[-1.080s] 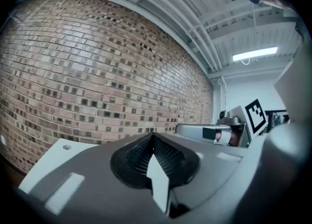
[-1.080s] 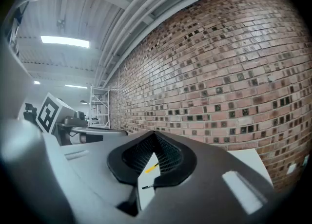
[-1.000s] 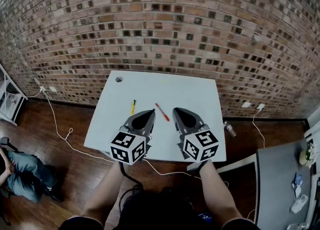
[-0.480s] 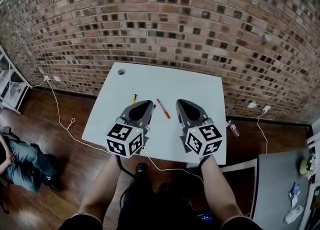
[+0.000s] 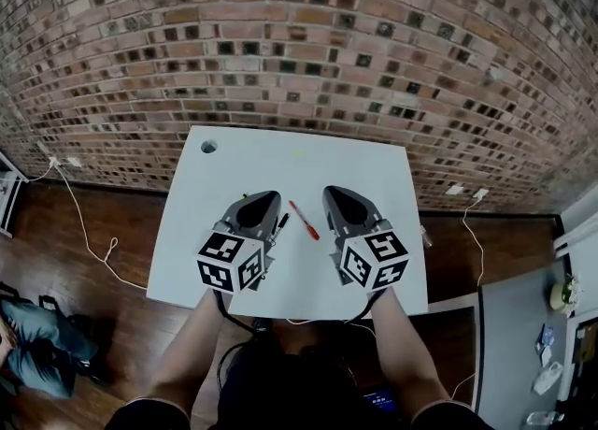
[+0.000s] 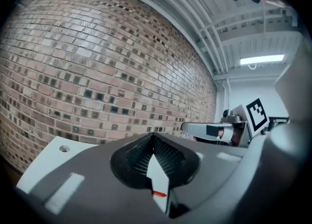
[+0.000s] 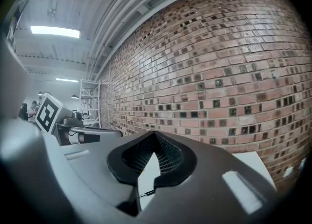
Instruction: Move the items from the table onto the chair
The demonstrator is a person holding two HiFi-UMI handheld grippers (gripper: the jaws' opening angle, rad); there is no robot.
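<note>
Red pen point(image 5: 304, 220) lay flat and slantwise near the middle of the white table point(image 5: 374, 166), between the two grippers and touching neither. A shorter dark pen point(image 5: 281, 223) lay just beside it, close against the left gripper point(image 5: 263, 200). Neither pen had been lifted, and no chair could be made out in any view. The left gripper was held level over the table with its jaws closed tip to tip on nothing. Its own view showed only bare tabletop and a sliver of the red pen through the gap behind the tips. The right gripper point(image 5: 337, 196) matched it on the other side, with jaws likewise fully closed and empty, and a thin dark object showed on the table beneath them. A brick wall point(image 5: 299, 45) rose behind the table, and a cable point(image 5: 89, 232) trailed across the wooden floor to the left. The likely hazards were these. Jaws lowered without first being opened would push a pen along the smooth top instead of gripping it. A thin, round pen could roll away or slip out of a shallow pinch. With the two pens so near, a grasp at one could nudge the other toward the table's edge.
</note>
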